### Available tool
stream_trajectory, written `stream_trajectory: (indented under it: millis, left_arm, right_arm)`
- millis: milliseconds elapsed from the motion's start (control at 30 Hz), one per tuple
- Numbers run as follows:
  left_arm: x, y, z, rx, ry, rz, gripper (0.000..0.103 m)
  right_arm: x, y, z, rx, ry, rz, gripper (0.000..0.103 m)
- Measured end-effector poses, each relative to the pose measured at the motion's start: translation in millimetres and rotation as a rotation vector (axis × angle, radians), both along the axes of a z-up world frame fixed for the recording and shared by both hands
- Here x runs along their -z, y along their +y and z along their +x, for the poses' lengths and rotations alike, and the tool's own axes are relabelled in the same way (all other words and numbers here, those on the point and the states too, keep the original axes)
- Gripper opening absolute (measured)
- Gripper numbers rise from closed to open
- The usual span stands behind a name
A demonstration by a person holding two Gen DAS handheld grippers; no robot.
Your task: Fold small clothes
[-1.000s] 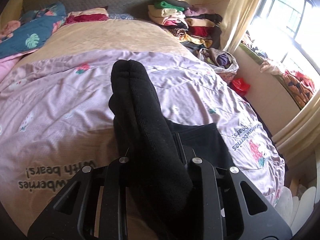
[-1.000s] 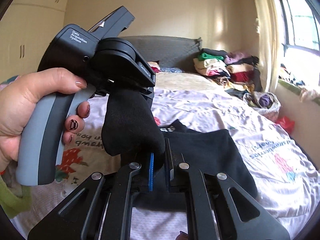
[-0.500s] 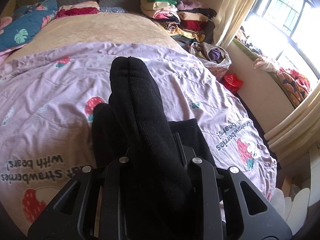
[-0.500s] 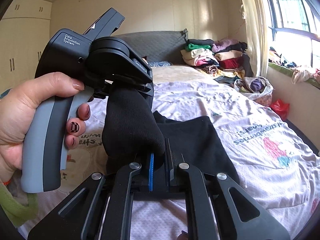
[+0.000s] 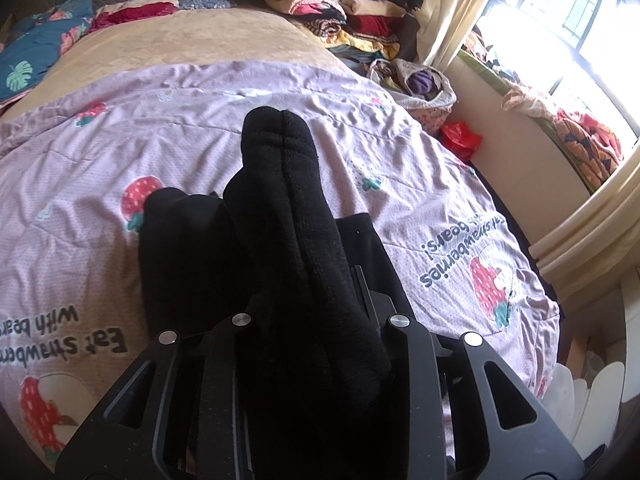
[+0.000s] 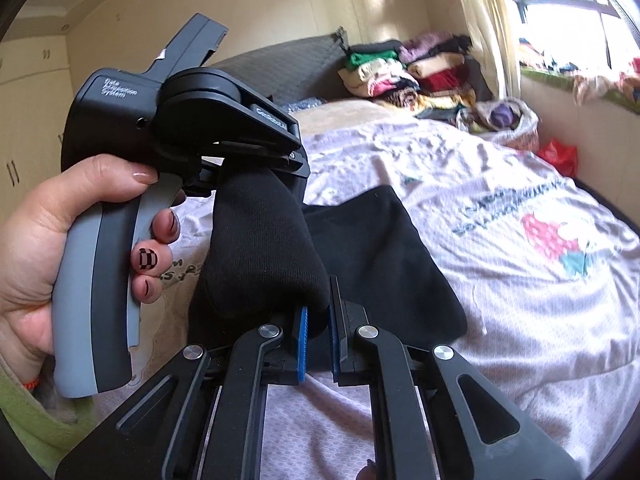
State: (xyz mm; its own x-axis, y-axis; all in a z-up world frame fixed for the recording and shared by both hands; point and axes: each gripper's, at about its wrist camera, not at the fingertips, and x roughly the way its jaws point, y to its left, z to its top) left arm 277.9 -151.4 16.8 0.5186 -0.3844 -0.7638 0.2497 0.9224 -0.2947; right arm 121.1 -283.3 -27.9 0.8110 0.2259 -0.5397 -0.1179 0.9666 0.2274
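Observation:
A pair of black socks (image 5: 288, 216) is held above the bed. My left gripper (image 5: 316, 304) is shut on one end of the socks, which stick out forward past its fingers. In the right wrist view the left gripper (image 6: 244, 168) comes in from the left, held by a hand. The socks (image 6: 260, 256) hang from it down to my right gripper (image 6: 318, 344), whose blue pads (image 6: 302, 344) pinch the other end. A flat black garment (image 6: 384, 256) lies on the bedspread under both grippers.
The bed has a lilac strawberry-print cover (image 5: 120, 152) over a tan blanket (image 5: 160, 44). Folded clothes are stacked at the far right corner (image 5: 344, 12). A bag of clothes (image 5: 416, 84) and a red bag (image 5: 460, 138) sit beside the bed by the window wall.
Both grippers have moved with the socks. The left wrist view has dropped closer to the bed, so more of the black garment shows. The right gripper's jaws look slightly wider apart.

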Motion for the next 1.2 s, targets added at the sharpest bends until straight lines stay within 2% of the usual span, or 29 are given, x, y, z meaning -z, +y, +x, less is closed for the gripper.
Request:
stream_trajectory:
  millis: [500,800,1000,1067,1200]
  left_arm:
    - [29,-37,18,0.047,0.058,0.037,0.031]
    - [41,-48,24,0.057,0.089,0.047,0.039]
    - [46,-59,28,0.071,0.108,0.063,0.05]
    - [48,-60,31,0.072,0.123,0.035,0.059]
    - [48,-64,35,0.063,0.135,0.007,0.064]
  right_arm:
    - [28,-37,15,0.065,0.17,0.267,0.008]
    - [39,-50,18,0.093,0.231,0.351,0.011]
    - [49,-61,19,0.104,0.278,0.441,0.012]
    - [51,-64,18,0.116,0.292,0.45,0.012]
    - [54,-73,16,0.124,0.307,0.497,0.012]
